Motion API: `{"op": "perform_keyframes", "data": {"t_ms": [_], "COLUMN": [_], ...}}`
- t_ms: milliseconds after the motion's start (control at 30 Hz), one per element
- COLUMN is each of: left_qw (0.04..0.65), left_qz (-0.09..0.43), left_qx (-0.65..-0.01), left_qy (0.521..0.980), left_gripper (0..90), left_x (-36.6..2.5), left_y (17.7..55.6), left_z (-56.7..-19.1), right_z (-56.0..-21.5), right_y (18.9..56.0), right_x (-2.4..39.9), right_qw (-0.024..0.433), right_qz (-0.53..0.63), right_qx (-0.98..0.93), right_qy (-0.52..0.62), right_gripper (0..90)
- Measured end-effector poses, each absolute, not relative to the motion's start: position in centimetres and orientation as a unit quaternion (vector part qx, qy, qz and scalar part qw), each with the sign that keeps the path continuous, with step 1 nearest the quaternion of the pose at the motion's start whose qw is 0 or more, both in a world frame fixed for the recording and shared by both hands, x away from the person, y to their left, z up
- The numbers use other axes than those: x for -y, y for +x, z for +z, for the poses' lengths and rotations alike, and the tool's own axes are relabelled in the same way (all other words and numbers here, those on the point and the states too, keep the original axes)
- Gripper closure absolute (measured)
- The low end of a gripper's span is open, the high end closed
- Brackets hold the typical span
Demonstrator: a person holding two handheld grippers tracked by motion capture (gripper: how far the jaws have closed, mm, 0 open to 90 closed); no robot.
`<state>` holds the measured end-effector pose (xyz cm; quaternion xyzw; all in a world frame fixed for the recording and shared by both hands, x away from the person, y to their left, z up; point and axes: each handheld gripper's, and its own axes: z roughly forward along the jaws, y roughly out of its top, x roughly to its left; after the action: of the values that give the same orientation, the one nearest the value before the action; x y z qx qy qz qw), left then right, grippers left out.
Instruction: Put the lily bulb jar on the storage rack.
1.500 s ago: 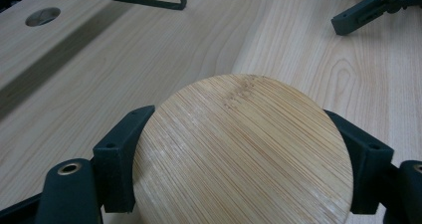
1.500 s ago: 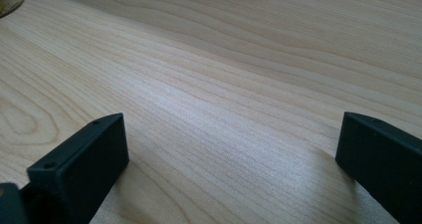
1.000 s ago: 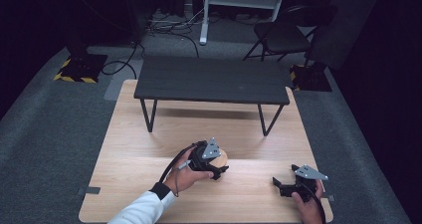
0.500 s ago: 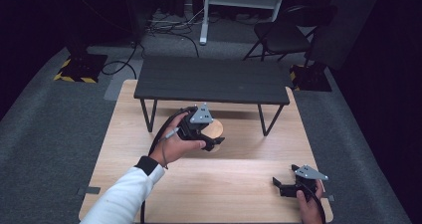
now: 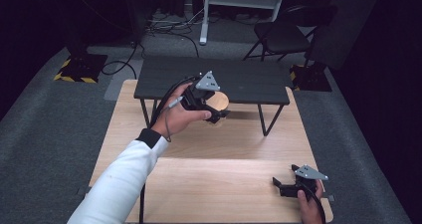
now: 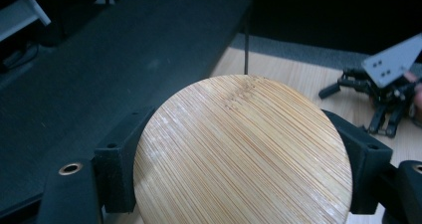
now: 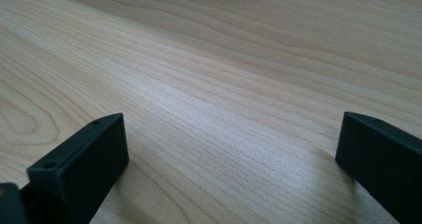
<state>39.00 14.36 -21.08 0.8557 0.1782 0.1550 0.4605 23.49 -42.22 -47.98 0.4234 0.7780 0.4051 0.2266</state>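
My left gripper [image 5: 218, 109] is shut on a round bamboo disc [image 5: 218, 102], held in the air just in front of the black bench's front edge. In the left gripper view the disc [image 6: 244, 152] sits flat between both jaws, its striped top face up. My right gripper [image 5: 279, 186] rests low on the wooden table near its front right corner. In the right gripper view its jaws stand wide apart, open [image 7: 234, 157], with only bare wood between them.
A low black bench [image 5: 249, 79] on thin metal legs stands across the far half of the light wooden table [image 5: 214, 179]. Grey carpet surrounds the table. A dark chair [image 5: 281, 35], a white stand and cables lie beyond it.
My left hand has lifted the disc from the table and carried it away toward the black bench. The right gripper has stayed where it was.
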Motion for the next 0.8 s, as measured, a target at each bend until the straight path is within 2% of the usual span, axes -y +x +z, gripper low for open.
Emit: {"op": "perform_keyframes", "data": {"t_ms": [300,800], "left_qw": [0.454,0.458], "left_qz": [0.173,0.203], "left_qx": [-0.19,-0.232], "left_qy": [0.853,0.834], "left_gripper": [23.1,22.9], "left_x": [-14.2,-14.1], "left_y": [41.5,45.6], "left_z": [-19.1,-20.0], "right_z": [-48.0,-48.0], "right_y": [23.5,23.5], "right_x": [42.3,42.3], "right_qw": [0.226,0.226], "right_qz": [0.405,0.406], "right_qx": [-0.779,-0.779], "right_qy": [0.422,0.421], "right_gripper": [0.0,0.0]}}
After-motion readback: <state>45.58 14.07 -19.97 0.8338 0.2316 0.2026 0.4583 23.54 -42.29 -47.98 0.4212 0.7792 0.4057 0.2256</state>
